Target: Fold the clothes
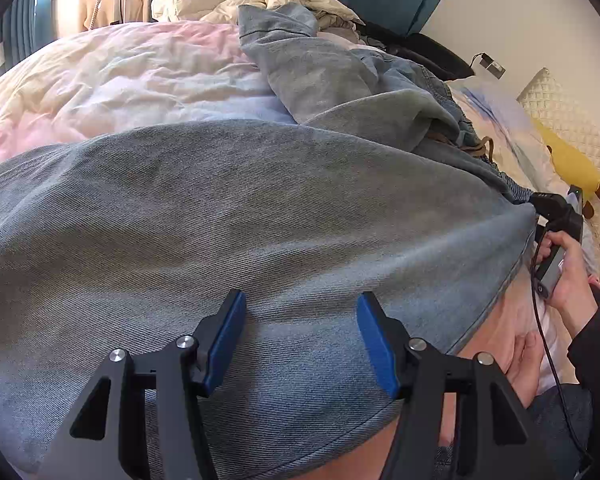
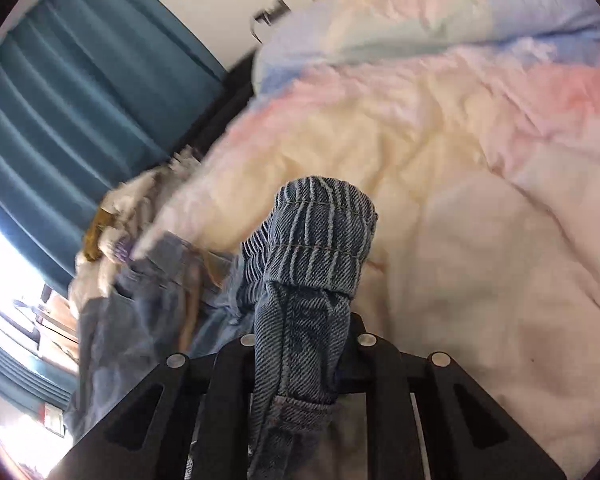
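Left claw [image 1: 302,344] apart above jeans [image 1: 240,216]; only right view: right claw [image 2: 304,344] clamped on their waistband [image 2: 320,232].

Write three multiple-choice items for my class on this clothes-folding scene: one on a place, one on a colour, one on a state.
1. Where does the grey-blue denim garment lie?
A. on the pastel pink-and-blue quilt
B. on a wooden chair
C. in a basket

2. What colour are the pads on the left gripper fingers?
A. red
B. blue
C. white

3. What state is the right gripper in?
A. open and empty
B. shut on a pillow
C. shut on the ribbed elastic denim waistband

Answers:
1 A, the denim spreads over the quilt on the bed in the left wrist view.
2 B, both pads show blue against the black frame.
3 C, the right wrist view shows the denim bunched tight between the fingers.
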Demonstrator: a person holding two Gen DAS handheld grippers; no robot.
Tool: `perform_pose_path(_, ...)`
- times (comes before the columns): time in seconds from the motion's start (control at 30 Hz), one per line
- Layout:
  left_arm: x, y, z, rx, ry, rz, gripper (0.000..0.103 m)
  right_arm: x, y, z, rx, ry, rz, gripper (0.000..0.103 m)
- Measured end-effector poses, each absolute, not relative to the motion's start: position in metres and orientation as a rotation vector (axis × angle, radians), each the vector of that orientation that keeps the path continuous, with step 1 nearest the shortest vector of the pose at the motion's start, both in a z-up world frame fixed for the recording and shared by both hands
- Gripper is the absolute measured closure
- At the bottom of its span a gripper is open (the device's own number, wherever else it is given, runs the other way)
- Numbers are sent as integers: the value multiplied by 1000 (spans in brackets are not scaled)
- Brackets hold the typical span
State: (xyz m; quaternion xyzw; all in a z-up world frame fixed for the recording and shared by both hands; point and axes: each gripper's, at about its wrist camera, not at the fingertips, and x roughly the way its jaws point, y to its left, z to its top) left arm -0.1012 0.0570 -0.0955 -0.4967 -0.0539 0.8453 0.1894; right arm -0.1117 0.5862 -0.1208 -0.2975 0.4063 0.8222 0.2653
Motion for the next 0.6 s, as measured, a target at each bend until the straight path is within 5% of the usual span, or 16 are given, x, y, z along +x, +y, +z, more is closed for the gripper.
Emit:
perform_pose_path(0.27, -104, 45, -86, -1405, -215, 2396, 44, -108, 572, -125, -935, 1001, 2160, 76)
perform_pose_path(0.4, -104, 31, -82, -1395, -278, 2432, 44, -90, 567, -131, -1025, 1162, 2099, 64)
perform_pose_path(0.6, -104, 13, -77, -1394, -361, 2466, 44, -62, 539, -87, -988, 1048, 2068, 55)
